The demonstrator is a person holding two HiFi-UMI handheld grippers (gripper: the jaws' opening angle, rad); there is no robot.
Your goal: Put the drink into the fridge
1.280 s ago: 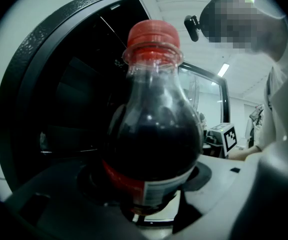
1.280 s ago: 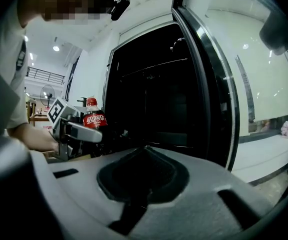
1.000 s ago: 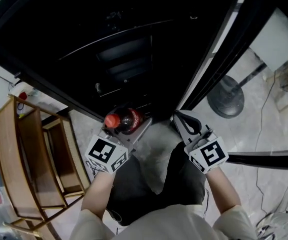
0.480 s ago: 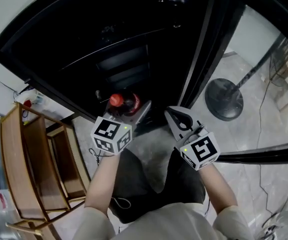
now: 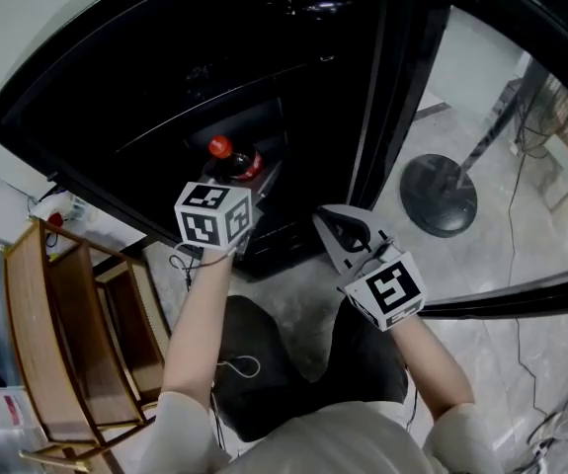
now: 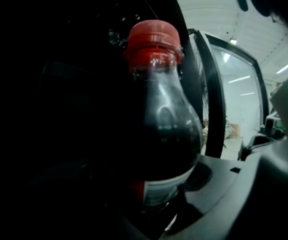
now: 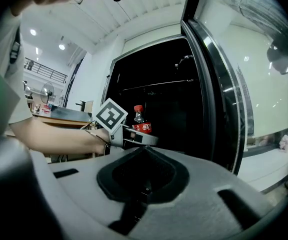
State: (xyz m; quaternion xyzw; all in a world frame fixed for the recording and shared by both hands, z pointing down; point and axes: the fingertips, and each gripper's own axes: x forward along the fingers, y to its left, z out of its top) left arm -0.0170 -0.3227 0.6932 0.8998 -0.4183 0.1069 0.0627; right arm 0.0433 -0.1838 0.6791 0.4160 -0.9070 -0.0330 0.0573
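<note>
The drink is a cola bottle [image 5: 241,164] with a red cap [image 5: 220,147] and a red label. It stands upright in my left gripper [image 5: 249,178], which is shut on its lower body. The gripper holds it at the dark opening of the black fridge [image 5: 234,57], in front of a shelf. In the left gripper view the bottle [image 6: 166,129] fills the middle against the dark inside. My right gripper [image 5: 331,227] hangs lower and to the right, outside the fridge, shut and empty. From the right gripper view the bottle [image 7: 141,122] shows beside the left marker cube [image 7: 110,115].
The fridge door [image 5: 402,87] stands open on the right of the opening. A wooden shelf unit [image 5: 66,334] is at the left on the floor. A round fan base [image 5: 440,194] with its pole sits on the marble floor at the right. Cables lie near it.
My left gripper has carried the bottle forward and up, from near the fridge's bottom edge to the dark opening. The right gripper has shifted slightly left and stayed shut.
</note>
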